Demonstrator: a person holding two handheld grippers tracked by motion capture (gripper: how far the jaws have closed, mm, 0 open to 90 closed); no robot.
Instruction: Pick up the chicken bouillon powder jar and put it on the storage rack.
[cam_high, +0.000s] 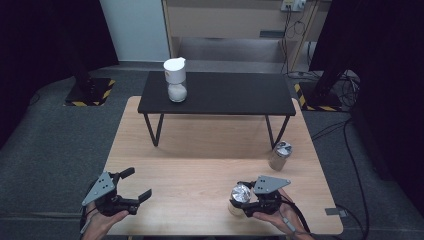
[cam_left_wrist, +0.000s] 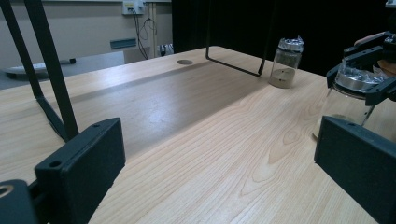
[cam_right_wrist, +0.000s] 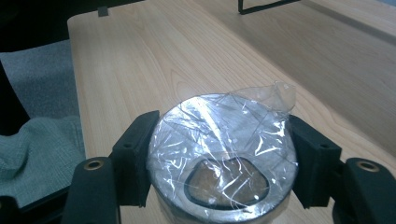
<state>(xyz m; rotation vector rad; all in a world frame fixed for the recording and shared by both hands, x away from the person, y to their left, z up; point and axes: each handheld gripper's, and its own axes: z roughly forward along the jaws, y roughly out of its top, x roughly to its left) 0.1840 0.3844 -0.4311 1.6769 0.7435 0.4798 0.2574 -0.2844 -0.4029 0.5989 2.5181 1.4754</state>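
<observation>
Right gripper (cam_high: 243, 202) was clamped on the film-capped clear glass jar (cam_high: 240, 198) near the wooden table's (cam_high: 200, 170) front edge, right side. Left gripper (cam_high: 134, 189) sat open, empty, front-left corner. Bare wood between them; second capped jar (cam_high: 280, 155) stood by the right edge.

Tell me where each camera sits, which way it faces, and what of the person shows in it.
High view: above the person's edge, looking forward and down on the wooden table and black shelf; both hands with left gripper and right gripper.
Left gripper view: low over the tabletop, looking across between its open jaws at the far jar.
Right gripper view: looking down on the wrapped jar its jaws clamp; green sleeve.
Shared: the clamped jar appears in all three views.
</observation>
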